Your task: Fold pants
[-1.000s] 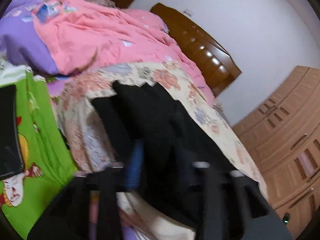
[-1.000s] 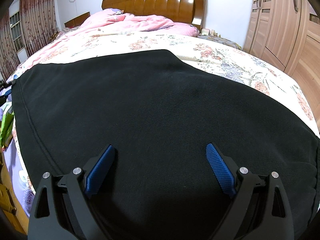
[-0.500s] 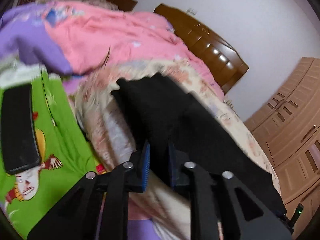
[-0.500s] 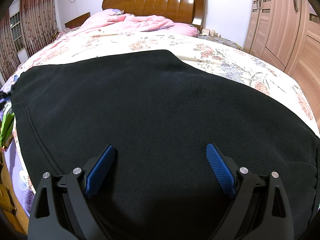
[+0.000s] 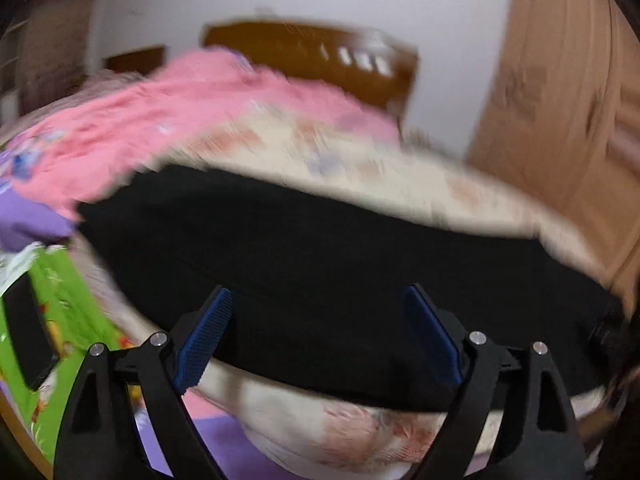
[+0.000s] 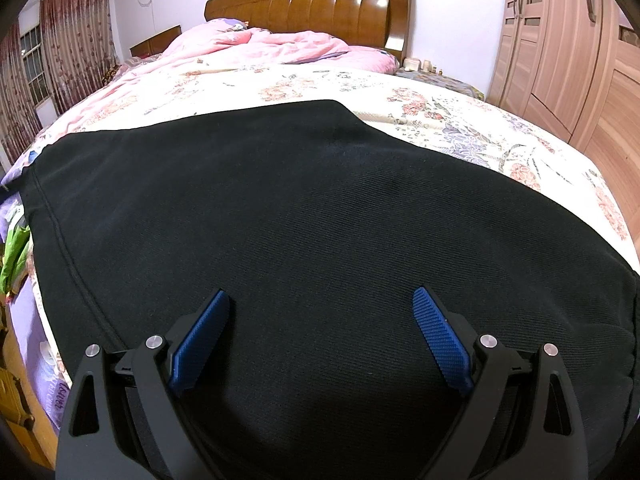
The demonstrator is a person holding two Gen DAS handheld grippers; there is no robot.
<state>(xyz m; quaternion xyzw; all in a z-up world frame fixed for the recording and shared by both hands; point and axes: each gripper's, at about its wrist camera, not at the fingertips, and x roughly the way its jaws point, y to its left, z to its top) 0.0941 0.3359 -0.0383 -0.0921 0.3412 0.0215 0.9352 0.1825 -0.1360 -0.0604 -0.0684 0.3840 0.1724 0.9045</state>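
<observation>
The black pants (image 6: 304, 208) lie flat across the near end of the floral bed sheet (image 6: 460, 120). In the left wrist view, which is motion-blurred, the pants (image 5: 320, 256) stretch across the bed's near edge. My left gripper (image 5: 318, 332) is open and empty, its blue pads (image 5: 204, 336) just above the pants' near edge. My right gripper (image 6: 320, 336) is open and empty, hovering low over the pants with its pads (image 6: 440, 336) wide apart.
A pink quilt (image 6: 260, 46) is bunched at the wooden headboard (image 6: 308, 4). A wardrobe (image 6: 572, 52) stands on the right. A green cartoon cloth (image 5: 60, 312) with a dark flat object (image 5: 24, 332) and purple bedding (image 5: 28, 220) lie at the left.
My left gripper has let go of the pants and opened wide, swinging round to face the bed head-on. The pants' left end now lies flat. The right gripper has stayed still.
</observation>
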